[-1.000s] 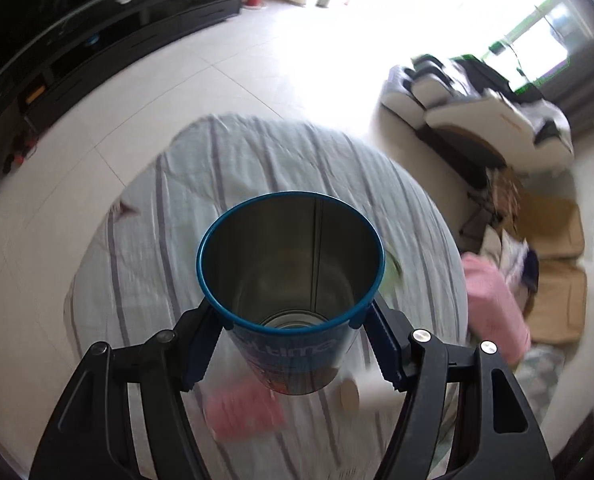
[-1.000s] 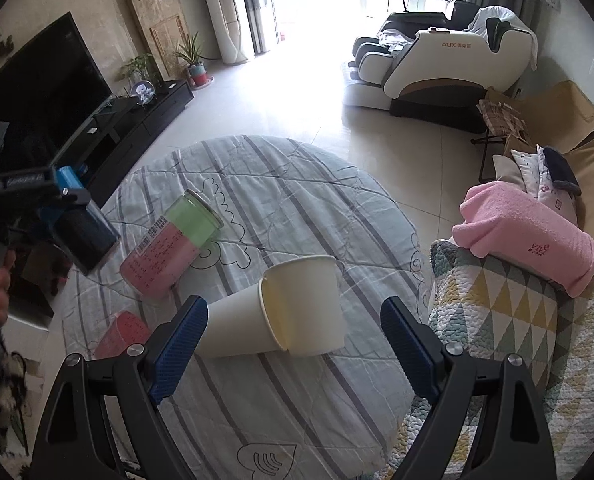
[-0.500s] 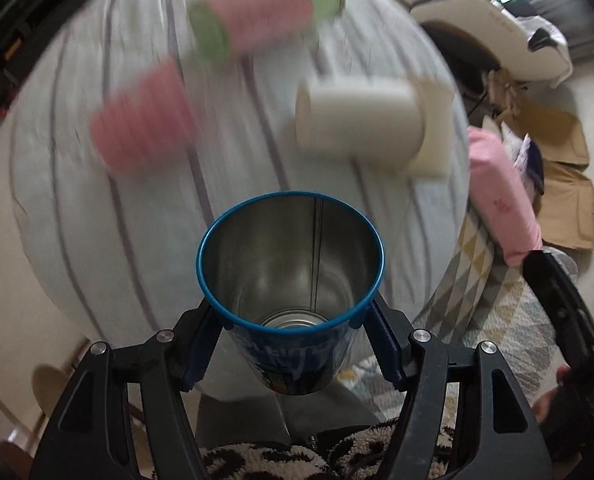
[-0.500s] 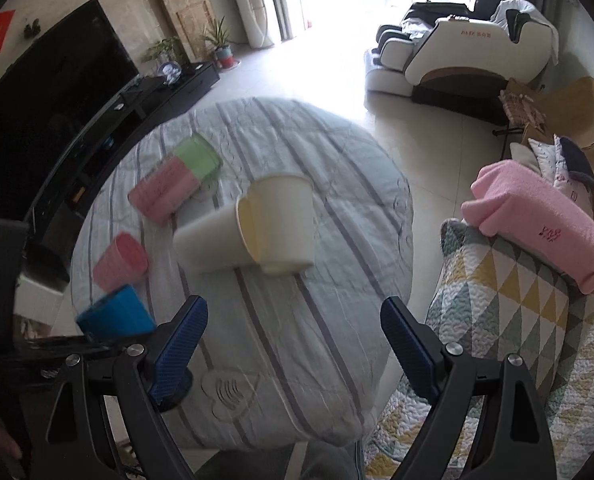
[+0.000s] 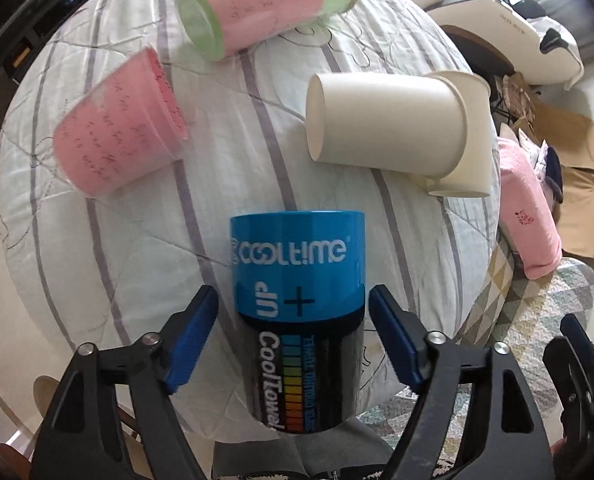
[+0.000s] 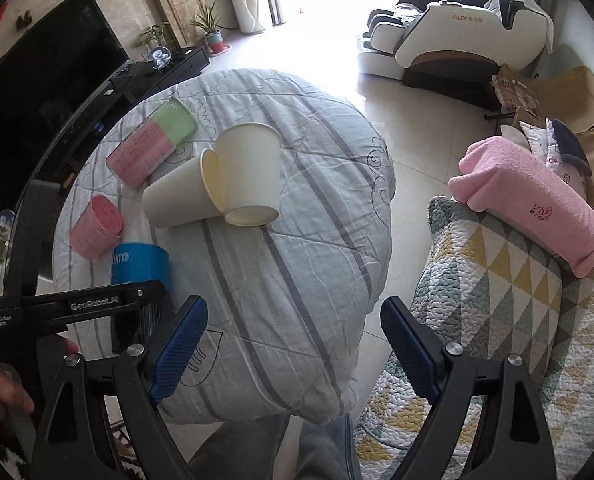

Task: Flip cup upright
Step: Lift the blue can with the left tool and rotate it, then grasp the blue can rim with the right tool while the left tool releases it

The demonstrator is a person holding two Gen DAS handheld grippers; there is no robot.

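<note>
The blue Cooltime cup (image 5: 298, 312) stands on the quilt-covered round counter (image 5: 257, 128) near its front edge. In the left wrist view its flat closed top faces up and the lettering on its black lower half reads sideways, so whether it now sits mouth-up I cannot tell; it looks more like mouth-down. The left claw (image 5: 295, 336) straddles it with both blue pads clear of the wall, open and holding nothing, presumably so the cup can stand by its own weight. The right wrist view shows the same cup (image 6: 140, 268) just beyond the left tool body.

Farther out lie a pink cup (image 5: 119, 120) on its side, a pink-and-green jar (image 5: 265, 6) also tipped over, and two cream paper cups (image 5: 389, 120), one lying across the other. They are probably the next to be righted.

The right claw (image 6: 293, 354) hangs wide open and empty over the near edge of the counter, well away from every cup, likely waiting its turn.
</note>
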